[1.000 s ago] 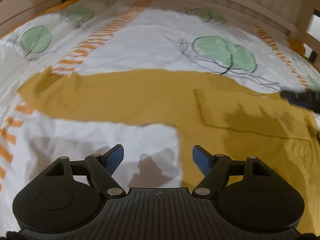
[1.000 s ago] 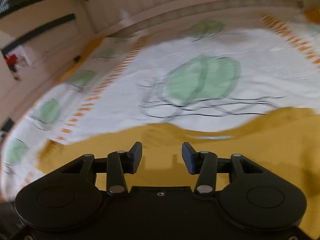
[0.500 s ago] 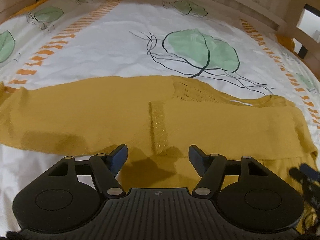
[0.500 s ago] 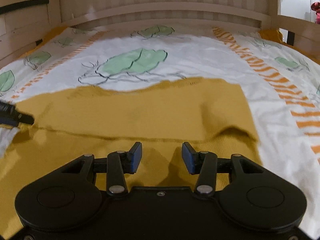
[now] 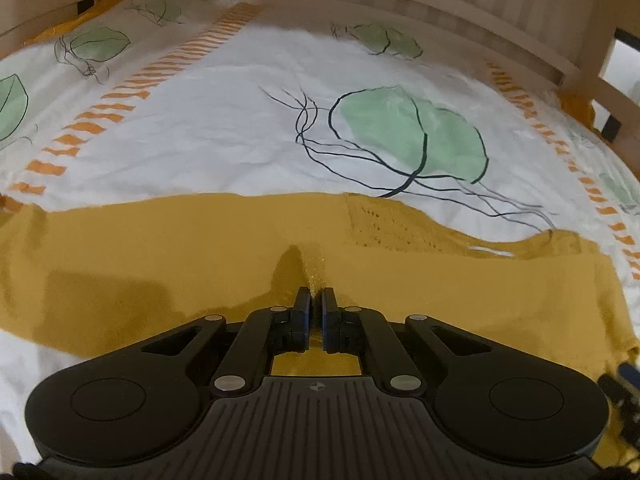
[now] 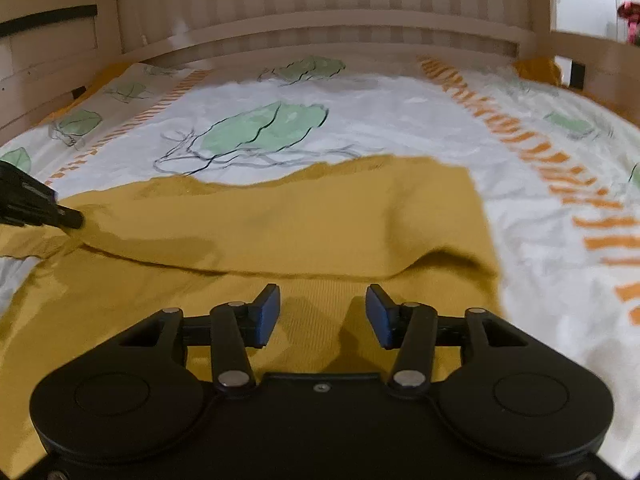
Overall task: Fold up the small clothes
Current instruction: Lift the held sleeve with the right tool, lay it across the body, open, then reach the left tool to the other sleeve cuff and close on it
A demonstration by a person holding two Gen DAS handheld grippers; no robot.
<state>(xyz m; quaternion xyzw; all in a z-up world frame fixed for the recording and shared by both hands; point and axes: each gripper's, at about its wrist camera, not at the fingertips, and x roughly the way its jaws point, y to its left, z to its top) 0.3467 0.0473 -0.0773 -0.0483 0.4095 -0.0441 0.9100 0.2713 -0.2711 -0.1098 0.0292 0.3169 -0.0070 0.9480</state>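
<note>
Mustard-yellow knit garment [image 5: 200, 248] spread flat on white leaf-print bedsheet [image 5: 224, 136], sleeve folded across body.

Left gripper [image 5: 315, 304]: fingers pinched nearly together on ribbed cuff ridge of garment.

Right gripper [image 6: 322, 312]: fingers wide apart, empty, hovering above fabric near hem.

Advice: keep pinch firm, lift low, carry fold across evenly; avoid dragging lower layer; likely press with right.

Count: 1 garment, 2 grippers, 1 sheet.
</note>
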